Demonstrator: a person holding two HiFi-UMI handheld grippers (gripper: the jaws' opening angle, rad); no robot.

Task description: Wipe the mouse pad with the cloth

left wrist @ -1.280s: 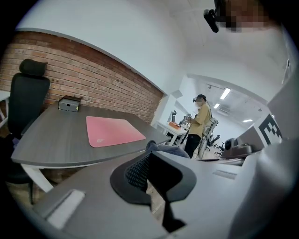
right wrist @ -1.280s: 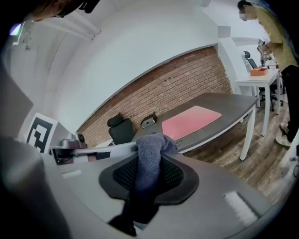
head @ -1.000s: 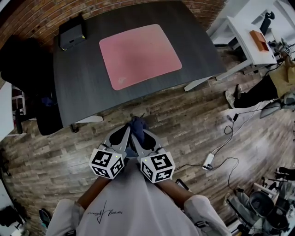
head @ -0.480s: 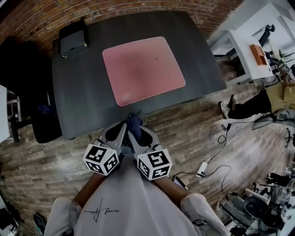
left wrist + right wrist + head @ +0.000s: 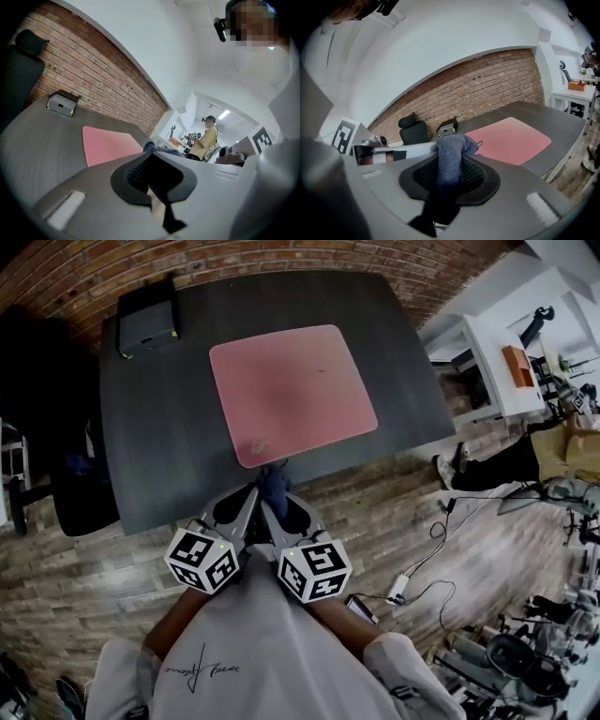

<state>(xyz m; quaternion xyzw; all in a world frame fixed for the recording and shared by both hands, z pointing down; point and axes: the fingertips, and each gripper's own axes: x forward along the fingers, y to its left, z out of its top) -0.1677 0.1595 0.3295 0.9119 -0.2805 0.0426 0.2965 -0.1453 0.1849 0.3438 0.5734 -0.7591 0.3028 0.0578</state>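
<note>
A pink mouse pad (image 5: 291,392) lies flat on the dark grey table (image 5: 159,427), showing also in the left gripper view as the pad (image 5: 110,143) and in the right gripper view as the pad (image 5: 511,138). My right gripper (image 5: 273,497) is shut on a blue cloth (image 5: 273,482), which stands up between its jaws (image 5: 450,159). My left gripper (image 5: 251,497) is pressed alongside it, jaws shut with nothing in them (image 5: 149,164). Both tips hover at the table's near edge, just short of the pad. The cloth's tip (image 5: 150,146) peeks past the left jaws.
A black box (image 5: 145,317) sits at the table's far left corner. A black chair (image 5: 80,493) stands left of the table. A white desk (image 5: 487,343) and a person's legs (image 5: 487,460) are to the right. Cables (image 5: 403,587) lie on the wood floor.
Both grippers, still side by side with the cloth, have come forward from over the floor to the table's near edge. The table and pad now sit closer in the head view.
</note>
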